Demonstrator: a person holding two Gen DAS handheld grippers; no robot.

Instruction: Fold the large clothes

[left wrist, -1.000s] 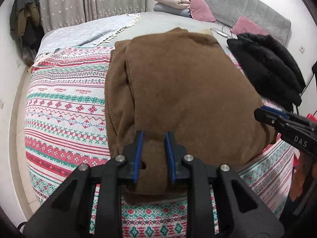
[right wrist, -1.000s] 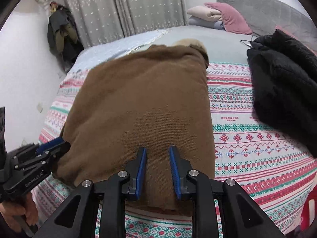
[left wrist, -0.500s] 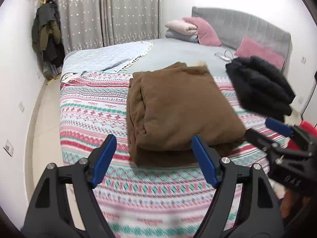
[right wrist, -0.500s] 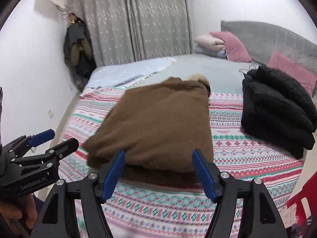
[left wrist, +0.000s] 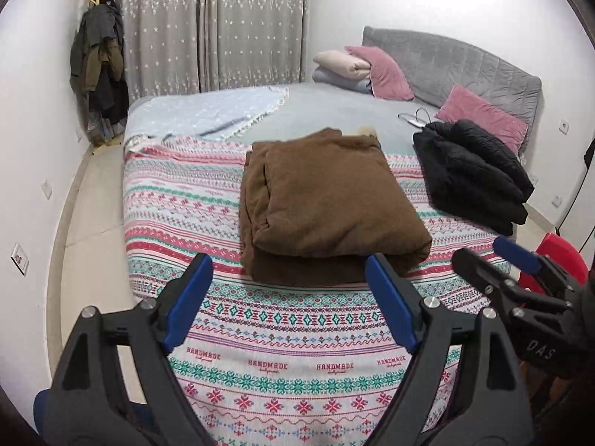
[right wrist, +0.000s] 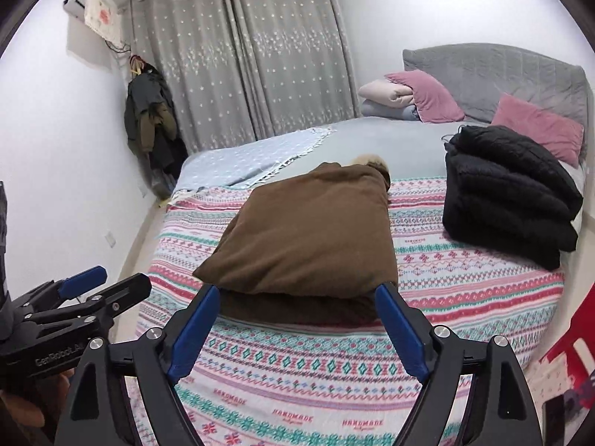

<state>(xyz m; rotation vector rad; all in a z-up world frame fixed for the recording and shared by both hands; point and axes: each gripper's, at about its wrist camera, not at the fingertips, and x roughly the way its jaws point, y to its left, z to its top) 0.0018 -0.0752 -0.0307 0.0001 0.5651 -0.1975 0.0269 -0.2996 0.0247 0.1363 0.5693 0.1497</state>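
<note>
Jaws on both the left gripper and right gripper are opening, empty; the brown coat lies folded on the bed; next, probably another garment.

— What sits where?
— I see the folded coat lying mid-bed on the patterned blanket; the folded jacket lies to its right, apart.
— Behind them?
— Pillows against the headboard, curtains farther left.
</note>
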